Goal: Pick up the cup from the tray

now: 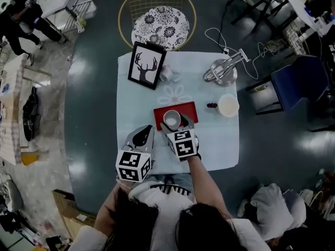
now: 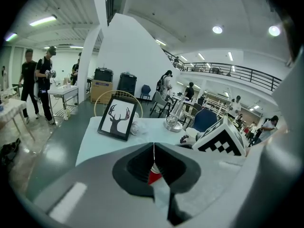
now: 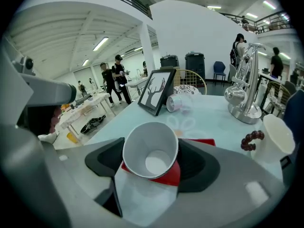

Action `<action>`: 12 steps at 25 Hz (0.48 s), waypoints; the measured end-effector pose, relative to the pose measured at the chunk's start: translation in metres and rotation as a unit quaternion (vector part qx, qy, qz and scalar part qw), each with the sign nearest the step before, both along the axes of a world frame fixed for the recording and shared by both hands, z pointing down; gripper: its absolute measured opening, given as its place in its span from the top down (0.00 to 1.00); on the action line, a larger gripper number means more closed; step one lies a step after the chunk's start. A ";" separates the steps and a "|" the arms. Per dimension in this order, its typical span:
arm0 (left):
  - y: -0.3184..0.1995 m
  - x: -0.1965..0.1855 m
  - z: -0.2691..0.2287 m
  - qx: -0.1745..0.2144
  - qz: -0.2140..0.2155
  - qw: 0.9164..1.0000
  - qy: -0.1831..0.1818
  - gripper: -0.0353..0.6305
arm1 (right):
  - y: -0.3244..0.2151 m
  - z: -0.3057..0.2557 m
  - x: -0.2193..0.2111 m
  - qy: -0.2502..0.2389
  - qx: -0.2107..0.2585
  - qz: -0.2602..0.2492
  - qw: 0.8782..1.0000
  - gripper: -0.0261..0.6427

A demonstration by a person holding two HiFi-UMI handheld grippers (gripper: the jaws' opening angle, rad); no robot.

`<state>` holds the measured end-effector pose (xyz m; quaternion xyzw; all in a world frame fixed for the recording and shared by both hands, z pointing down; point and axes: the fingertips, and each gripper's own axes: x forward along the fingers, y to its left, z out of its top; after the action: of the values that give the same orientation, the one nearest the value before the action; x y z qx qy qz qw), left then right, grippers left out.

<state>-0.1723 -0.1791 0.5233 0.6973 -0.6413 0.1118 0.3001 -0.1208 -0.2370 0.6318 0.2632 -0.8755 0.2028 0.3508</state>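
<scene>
Pinching the cup [image 3: 150,144] in the right tongs [image 3: 152,159], hiding most of the red tray [image 3: 167,175] beneath; pressed together, empty, at the left tongs [image 2: 153,151] alongside.

This is a big open hall set up as a lab or workshop, not a home. In the left gripper view a balcony railing [image 2: 237,71] runs along an upper floor at the right. Strip lights [image 2: 42,20] hang in the ceiling at upper left, and people [image 2: 43,80] stand by a work table [image 2: 64,90] at the left edge. Two dark bins [image 2: 127,83] stand against the white wall at centre. In the head view the dark glossy floor [image 1: 94,140] has loose cables [image 1: 219,35] at upper right, a blue chair [image 1: 301,80] at right and a cardboard box [image 1: 65,205] at lower left.
</scene>
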 end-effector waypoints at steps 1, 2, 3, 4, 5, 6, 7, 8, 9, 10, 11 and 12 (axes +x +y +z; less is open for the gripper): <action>0.000 0.000 0.000 0.000 -0.001 1.000 0.001 0.94 | 0.001 -0.002 0.000 -0.003 0.002 0.000 1.000 0.42; -0.001 0.000 0.000 0.001 -0.001 1.000 0.001 0.94 | 0.002 -0.005 0.002 -0.007 0.003 0.002 1.000 0.42; -0.003 0.001 -0.001 0.003 0.000 1.000 0.002 0.94 | 0.001 -0.008 0.004 -0.010 0.005 0.004 1.000 0.42; -0.005 0.003 -0.002 0.006 0.002 1.000 0.004 0.94 | -0.001 -0.011 0.007 -0.012 0.006 0.007 1.000 0.42; -0.007 0.005 -0.004 0.009 0.003 1.000 0.006 0.94 | -0.001 -0.013 0.012 -0.012 0.005 0.010 1.000 0.42; -0.008 0.008 -0.005 0.011 0.005 1.000 0.008 0.94 | -0.002 -0.014 0.017 -0.010 0.002 0.015 1.000 0.42; -0.009 0.011 -0.005 0.013 0.008 1.000 0.008 0.94 | -0.003 -0.014 0.024 -0.008 -0.002 0.021 1.000 0.42; -0.011 0.015 -0.004 0.014 0.011 1.000 0.009 0.94 | -0.004 -0.014 0.031 -0.005 -0.003 0.028 1.000 0.42; -0.013 0.018 -0.003 0.015 0.016 1.000 0.009 0.94 | -0.007 -0.014 0.038 -0.003 -0.002 0.035 0.999 0.42; -0.015 0.022 -0.002 0.015 0.021 1.000 0.012 0.94 | -0.010 -0.014 0.047 -0.002 0.001 0.044 0.999 0.42; -0.017 0.027 -0.001 0.014 0.027 0.999 0.014 0.94 | -0.013 -0.015 0.057 0.000 0.003 0.055 0.998 0.43; -0.019 0.033 0.001 0.013 0.034 0.999 0.017 0.94 | -0.016 -0.016 0.067 0.000 0.005 0.068 0.998 0.43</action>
<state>-0.1398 -0.1978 0.5238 0.7244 -0.6134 0.1014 0.2977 -0.0540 -0.2531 0.6156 0.3239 -0.8564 0.2220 0.3353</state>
